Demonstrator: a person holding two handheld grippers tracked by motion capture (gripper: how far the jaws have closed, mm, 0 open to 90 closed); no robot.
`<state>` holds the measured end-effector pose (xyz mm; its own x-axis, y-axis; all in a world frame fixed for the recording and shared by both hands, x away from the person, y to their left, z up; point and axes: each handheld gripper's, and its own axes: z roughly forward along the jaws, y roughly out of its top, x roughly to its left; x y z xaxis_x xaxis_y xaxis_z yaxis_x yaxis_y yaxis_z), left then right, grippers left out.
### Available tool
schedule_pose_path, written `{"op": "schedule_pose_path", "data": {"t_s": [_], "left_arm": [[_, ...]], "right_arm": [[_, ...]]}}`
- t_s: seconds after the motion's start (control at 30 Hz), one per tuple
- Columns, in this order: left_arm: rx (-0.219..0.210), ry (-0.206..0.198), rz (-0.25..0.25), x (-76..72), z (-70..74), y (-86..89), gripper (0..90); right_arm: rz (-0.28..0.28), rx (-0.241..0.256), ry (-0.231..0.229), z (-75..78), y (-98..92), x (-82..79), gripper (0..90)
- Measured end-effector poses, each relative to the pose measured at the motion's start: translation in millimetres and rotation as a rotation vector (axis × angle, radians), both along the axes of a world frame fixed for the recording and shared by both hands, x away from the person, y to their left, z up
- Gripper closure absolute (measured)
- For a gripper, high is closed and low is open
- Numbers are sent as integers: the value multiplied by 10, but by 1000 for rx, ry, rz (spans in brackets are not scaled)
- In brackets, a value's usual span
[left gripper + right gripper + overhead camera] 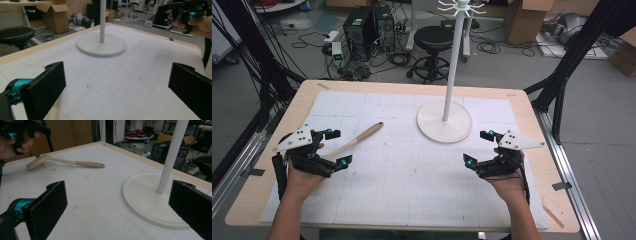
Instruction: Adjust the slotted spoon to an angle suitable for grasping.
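- Left tongs (337,148) hover low at the left of the tabletop (262,165), jaws wide, holding nothing.
- Right tongs (478,148) hover at the right, jaws wide too, nothing between them.
- Spoon (354,141) lies flat on the white mat, just beside my left tongs; bowl end toward my left hand, handle tip pointing up and right toward the stand (445,121).
- In the right gripper view the spoon (65,162) lies across the far left, bowl under my left hand (15,146), handle tip free and clear of the mat's far edge.
- Stand is upright at centre-right, round base on the mat, pole rising to hooks at the top. Spoon and stand are well apart.
- In the left gripper view the stand's base (101,45) is ahead; a pale blur at the bottom edge may be the spoon, I cannot tell.
- Step, as I judge it: approach, before any grasp. Spoon untouched.
- Next move likely calls for dropping the left tongs over the handle, jaws astride it, and closing squarely; the handle is thin and lies flat, so a shallow bite could slip.
- Right tongs can wait near the stand.
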<state>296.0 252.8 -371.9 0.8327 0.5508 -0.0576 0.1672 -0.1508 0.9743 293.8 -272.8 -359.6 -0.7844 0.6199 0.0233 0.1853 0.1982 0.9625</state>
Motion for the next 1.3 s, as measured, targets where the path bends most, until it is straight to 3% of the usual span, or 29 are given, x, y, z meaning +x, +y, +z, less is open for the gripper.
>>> {"op": "schedule_pose_path", "data": {"t_s": [0.13,0.27,0.33,0.63,0.7,0.9,1.0,1.07,1.3], "left_arm": [[-2,7,2,24,14,10,17],[0,27,8,75,128,35,17],[38,24,8,137,214,20,17],[62,75,-7,378,341,-9,18],[103,102,-1,463,337,-57,17],[124,122,12,584,340,-115,17],[156,144,18,680,350,-143,17],[181,186,19,785,339,-179,17],[270,249,48,963,260,-233,17]], "right_arm": [[-3,4,7,10,-11,-2,7],[-1,6,7,11,-26,4,7],[-3,7,13,9,-30,8,8],[-10,6,15,12,-46,9,7],[-10,2,12,10,-42,12,8],[-9,-1,20,-4,-40,28,8],[-10,-2,23,-8,-44,28,8],[-11,0,22,-12,-49,31,7],[-6,-1,28,-21,-39,32,8]]}}
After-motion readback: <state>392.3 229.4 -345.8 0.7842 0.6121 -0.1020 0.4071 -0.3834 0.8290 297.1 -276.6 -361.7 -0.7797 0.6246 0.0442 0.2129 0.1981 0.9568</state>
